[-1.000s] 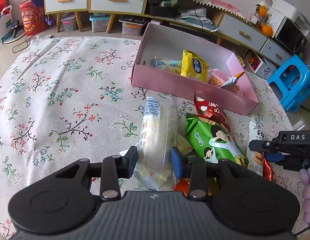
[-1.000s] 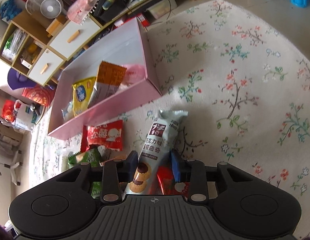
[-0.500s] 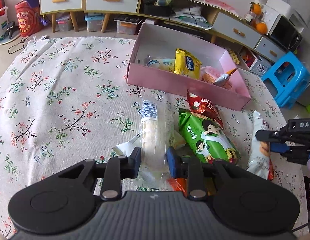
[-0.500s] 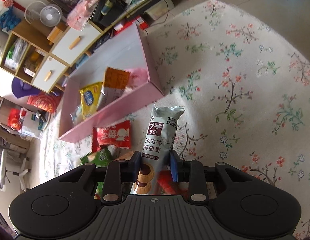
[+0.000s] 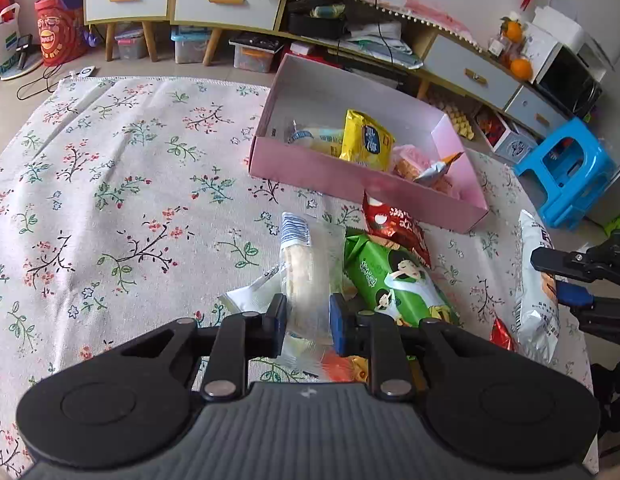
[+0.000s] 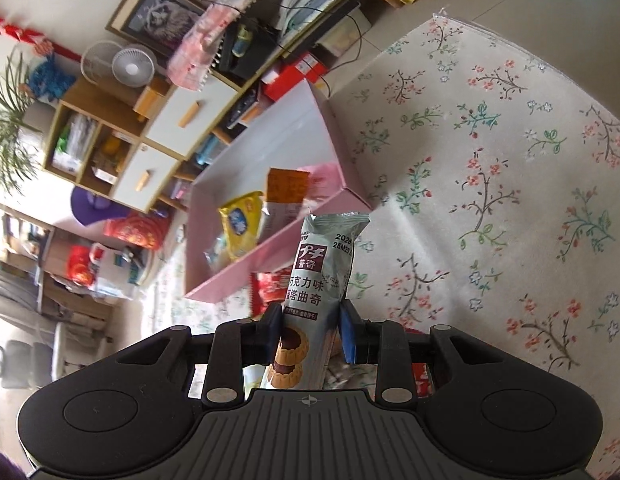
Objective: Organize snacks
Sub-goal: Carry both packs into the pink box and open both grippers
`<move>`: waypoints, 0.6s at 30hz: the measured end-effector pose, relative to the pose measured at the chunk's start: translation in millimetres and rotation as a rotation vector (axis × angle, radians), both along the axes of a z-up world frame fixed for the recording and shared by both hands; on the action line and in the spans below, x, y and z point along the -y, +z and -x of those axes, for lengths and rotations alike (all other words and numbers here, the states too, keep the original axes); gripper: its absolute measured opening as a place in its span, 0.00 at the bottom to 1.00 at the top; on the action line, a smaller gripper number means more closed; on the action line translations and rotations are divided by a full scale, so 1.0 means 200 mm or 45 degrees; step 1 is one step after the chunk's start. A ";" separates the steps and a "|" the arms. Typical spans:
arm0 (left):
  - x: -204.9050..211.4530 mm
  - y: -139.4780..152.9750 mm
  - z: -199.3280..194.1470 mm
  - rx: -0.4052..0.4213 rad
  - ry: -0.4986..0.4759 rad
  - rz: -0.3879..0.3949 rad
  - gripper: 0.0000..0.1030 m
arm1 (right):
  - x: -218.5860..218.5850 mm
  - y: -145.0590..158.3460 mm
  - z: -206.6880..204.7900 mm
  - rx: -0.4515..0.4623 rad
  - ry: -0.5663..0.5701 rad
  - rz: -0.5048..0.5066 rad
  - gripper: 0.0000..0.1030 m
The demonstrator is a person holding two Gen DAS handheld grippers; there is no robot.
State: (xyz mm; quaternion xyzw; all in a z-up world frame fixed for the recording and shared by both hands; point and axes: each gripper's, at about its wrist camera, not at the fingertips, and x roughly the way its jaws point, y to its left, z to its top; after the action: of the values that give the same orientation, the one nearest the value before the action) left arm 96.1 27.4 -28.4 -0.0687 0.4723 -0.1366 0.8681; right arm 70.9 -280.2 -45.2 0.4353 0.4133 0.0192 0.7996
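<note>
Table: your floral cloth [image 5: 109,184] carries a pink box [image 5: 350,172].
Left tool [image 5: 307,318]: closing on clear packet [image 5: 305,272]; its near end hidden.
Right tool [image 6: 310,330]: clamped on cookie pack [image 6: 322,280]; lower end cut off.

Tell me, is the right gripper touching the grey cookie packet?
Touching: the right wrist view shows the right gripper clamped on the grey cookie packet.

Wide bare floral worktop [image 5: 109,200] from 9 to 11 o'clock in the left wrist view. Toward 1 o'clock, blocked by pink box [image 5: 350,172]; at 3, crowded with green packet [image 5: 394,280] and red packet [image 5: 394,224].
</note>
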 end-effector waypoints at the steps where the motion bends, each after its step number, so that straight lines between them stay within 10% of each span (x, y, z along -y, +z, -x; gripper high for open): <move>1: 0.00 0.01 0.00 0.005 0.001 0.005 0.19 | 0.00 0.00 0.00 0.003 -0.002 0.001 0.29; 18: 0.18 0.23 -0.32 0.199 -0.051 0.006 0.17 | 0.02 0.19 -0.22 0.116 -0.009 0.104 0.29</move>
State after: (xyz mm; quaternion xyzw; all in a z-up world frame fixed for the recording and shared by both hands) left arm 160.7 -8.8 17.6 -0.0505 0.4041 -0.1599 0.8992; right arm 114.2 -284.2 -7.7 0.4025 0.3754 0.0192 0.8347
